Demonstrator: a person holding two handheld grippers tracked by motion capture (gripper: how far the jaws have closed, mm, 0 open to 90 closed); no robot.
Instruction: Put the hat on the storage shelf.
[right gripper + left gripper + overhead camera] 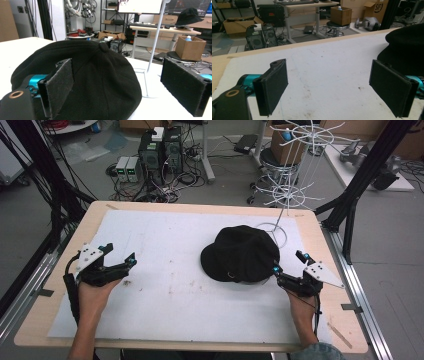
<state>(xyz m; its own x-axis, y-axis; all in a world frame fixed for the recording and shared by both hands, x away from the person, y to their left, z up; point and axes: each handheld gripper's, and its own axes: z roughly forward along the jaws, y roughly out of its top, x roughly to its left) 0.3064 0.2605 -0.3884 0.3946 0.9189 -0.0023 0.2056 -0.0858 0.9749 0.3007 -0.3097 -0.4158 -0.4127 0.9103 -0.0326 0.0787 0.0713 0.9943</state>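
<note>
Nearest, two forearms come in over the near edge of the desk (pixel 320 227), each hand gripping a claw. The left claw (pixel 119 254) rests low over the white sheet (pixel 165 270) at the near left, with the grey plate on top. Its jaws are spread wide and released, with bare sheet between the pads, as the left gripper view (pixel 328 87) shows; the cap is well apart from it to the right.

The right claw (pixel 289 262) sits at the near right, angled toward the cap (pixel 241 254). Its jaws are also spread wide and released. In the right gripper view (pixel 117 86) the left pad (pixel 58 86) lies against or just beside the cap's near side, too close to tell whether it touches, while the right pad (pixel 186 85) stands clear of it to the right. Nothing is clamped.

The black cap lies crown up on the sheet, right of the middle of the desk, just left of the right claw.

Just beyond the cap, a white wire rack (pixel 295 165) stands at the far right of the desk, its ring base (pixel 284 234) resting on the sheet beside the cap's far edge.

Past the desk, on the floor, are computer towers (pixel 159 150), a stool (pixel 275 162) and a cardboard box (pixel 286 146).
</note>
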